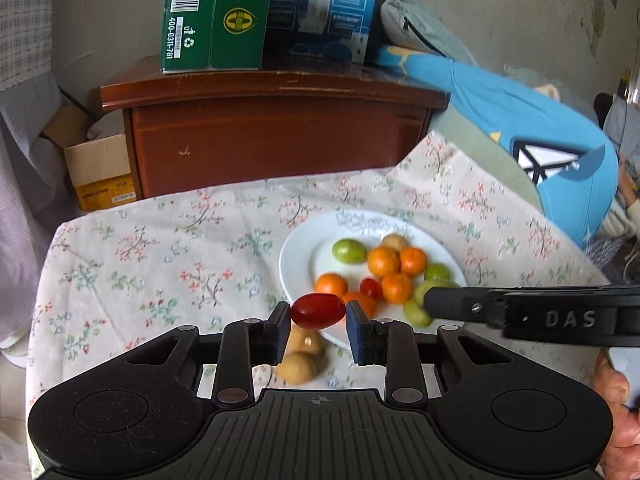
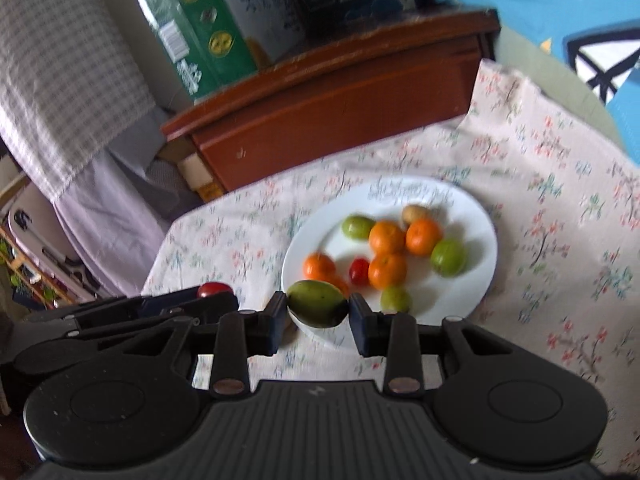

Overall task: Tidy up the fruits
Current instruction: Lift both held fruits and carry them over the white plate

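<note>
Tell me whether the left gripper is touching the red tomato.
Touching. In the left wrist view, both pads of the left gripper press the ends of the red tomato.

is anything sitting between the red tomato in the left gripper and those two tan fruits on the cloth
Nothing visible. The red tomato is pinched in the left gripper, with the two tan fruits on the cloth just below it, beside the plate.

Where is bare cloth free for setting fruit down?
Free: the floral tablecloth left of the white plate, up to the wooden cabinet; also right of the plate. Crowded: the plate's fruit pile, and two tan fruits off its near-left rim.
</note>
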`<state>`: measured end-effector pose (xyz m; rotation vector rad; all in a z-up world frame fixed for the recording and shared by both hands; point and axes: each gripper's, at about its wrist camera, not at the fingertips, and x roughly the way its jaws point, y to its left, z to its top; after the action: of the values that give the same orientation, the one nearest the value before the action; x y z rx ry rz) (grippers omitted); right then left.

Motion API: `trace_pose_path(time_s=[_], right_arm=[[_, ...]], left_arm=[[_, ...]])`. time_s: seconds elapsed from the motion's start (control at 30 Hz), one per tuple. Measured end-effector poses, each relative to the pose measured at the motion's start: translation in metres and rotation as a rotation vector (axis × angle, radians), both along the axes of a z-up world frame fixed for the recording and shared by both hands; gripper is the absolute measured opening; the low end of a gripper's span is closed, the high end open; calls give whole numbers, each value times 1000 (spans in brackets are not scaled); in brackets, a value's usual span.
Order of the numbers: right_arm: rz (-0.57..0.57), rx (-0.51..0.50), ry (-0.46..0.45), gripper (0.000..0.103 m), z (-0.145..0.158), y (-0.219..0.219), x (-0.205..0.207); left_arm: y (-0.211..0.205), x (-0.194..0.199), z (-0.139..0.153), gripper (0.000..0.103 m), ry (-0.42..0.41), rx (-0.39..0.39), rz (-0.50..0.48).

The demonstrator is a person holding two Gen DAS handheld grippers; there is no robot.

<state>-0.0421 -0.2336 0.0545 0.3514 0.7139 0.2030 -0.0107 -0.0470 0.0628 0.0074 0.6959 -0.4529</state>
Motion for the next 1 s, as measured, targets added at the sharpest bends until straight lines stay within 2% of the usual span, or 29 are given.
trace_pose_path(time_s=[0.27,0.6,1.0], right_arm=[[-58,0,-20,34,15,-26,14],[-169,73,92,34,-15,-49,33],[-200,72,128,34,-24,-50,42]], left_arm=[[-6,29,7,27,1,-26,-21],[-30,60,-5,27,25,8,-67],[-50,74,-15,27,37,27,-82]])
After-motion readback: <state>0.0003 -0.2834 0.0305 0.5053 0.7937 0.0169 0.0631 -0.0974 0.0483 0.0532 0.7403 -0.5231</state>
